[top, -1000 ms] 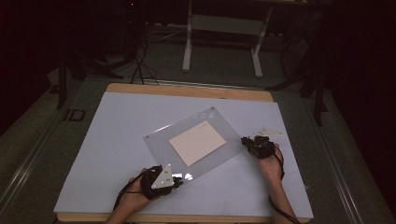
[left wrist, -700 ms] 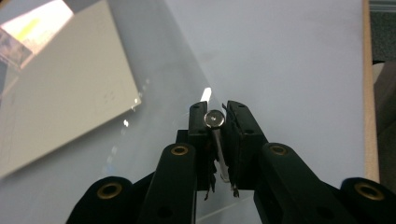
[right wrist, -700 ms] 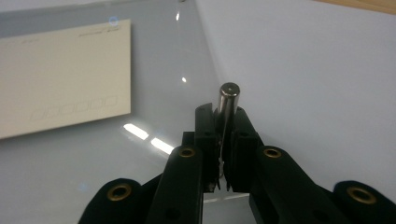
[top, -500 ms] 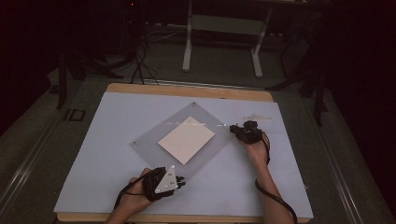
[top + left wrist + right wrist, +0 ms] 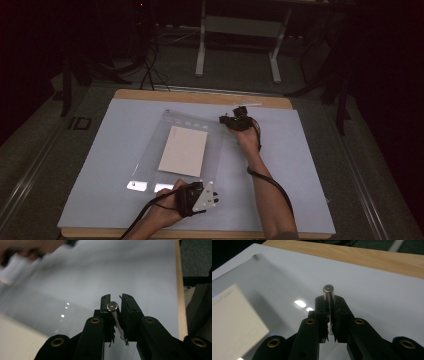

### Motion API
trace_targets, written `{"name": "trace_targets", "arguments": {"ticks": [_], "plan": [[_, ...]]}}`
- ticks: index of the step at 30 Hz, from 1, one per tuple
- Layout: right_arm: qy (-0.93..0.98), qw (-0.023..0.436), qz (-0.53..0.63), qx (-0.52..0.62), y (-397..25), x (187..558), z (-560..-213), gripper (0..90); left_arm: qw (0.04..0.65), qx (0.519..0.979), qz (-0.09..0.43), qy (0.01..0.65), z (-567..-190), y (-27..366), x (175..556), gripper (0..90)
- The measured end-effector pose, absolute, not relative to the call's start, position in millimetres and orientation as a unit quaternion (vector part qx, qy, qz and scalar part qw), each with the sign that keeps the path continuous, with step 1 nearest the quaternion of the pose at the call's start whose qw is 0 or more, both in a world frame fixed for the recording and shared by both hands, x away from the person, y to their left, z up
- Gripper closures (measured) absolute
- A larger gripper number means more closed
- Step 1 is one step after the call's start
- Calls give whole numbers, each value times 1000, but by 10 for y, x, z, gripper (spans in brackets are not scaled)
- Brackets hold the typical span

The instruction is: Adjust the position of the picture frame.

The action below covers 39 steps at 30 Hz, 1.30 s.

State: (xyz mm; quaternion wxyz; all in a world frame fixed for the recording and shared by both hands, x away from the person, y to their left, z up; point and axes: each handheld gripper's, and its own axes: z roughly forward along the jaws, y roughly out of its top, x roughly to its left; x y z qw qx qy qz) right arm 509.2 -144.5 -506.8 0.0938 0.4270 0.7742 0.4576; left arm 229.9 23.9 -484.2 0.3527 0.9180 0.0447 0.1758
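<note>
A clear plastic sheet (image 5: pixel 150 165) lies on the white mat with a white card (image 5: pixel 183 150) in its middle. Short metal pins stand at its corners. My right gripper (image 5: pixel 226 120) is at the sheet's far right corner, shut on one metal pin (image 5: pixel 328 290). At the near right corner, my left gripper (image 5: pixel 214 196) is shut on another pin (image 5: pixel 112 307). In their own views the left gripper (image 5: pixel 115 298) and the right gripper (image 5: pixel 329 298) each clamp a pin upright. A third pin (image 5: pixel 255 257) stands free at the far left corner.
The white mat (image 5: pixel 310 165) covers a wooden table (image 5: pixel 200 96). A thin pale rod (image 5: pixel 247 105) lies near the far edge. Beyond the table stand a metal frame (image 5: pixel 240 30) and floor cables (image 5: pixel 147 70). Bare mat lies left and right of the sheet.
My right gripper has swung away from me and leftward with its corner, turning the sheet from a slant to nearly square with the table. My left gripper has shifted slightly right.
</note>
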Motion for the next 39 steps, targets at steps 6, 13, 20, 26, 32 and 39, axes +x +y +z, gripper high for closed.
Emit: {"name": "trace_targets", "arguments": {"ticks": [6,13,20,26,32,39], "plan": [[805,70,441,391,-809,5181,-5098,811,372,917,138,51,-4956,23,2443,822],[808,48,416,415,-581,5206,-5266,785,373,921,102,57,-5217,-88,2595,830],[829,83,398,384,-601,5105,-5235,646,376,920,93,58,-5242,71,2588,651],[823,85,421,373,-882,4925,-5115,593,416,903,80,72,-5136,422,2589,613],[830,102,406,370,-1148,4781,-5058,604,438,887,86,119,-5087,617,2729,606],[842,89,401,350,-1323,4565,-5020,615,428,876,105,196,-5133,761,3076,605]]}}
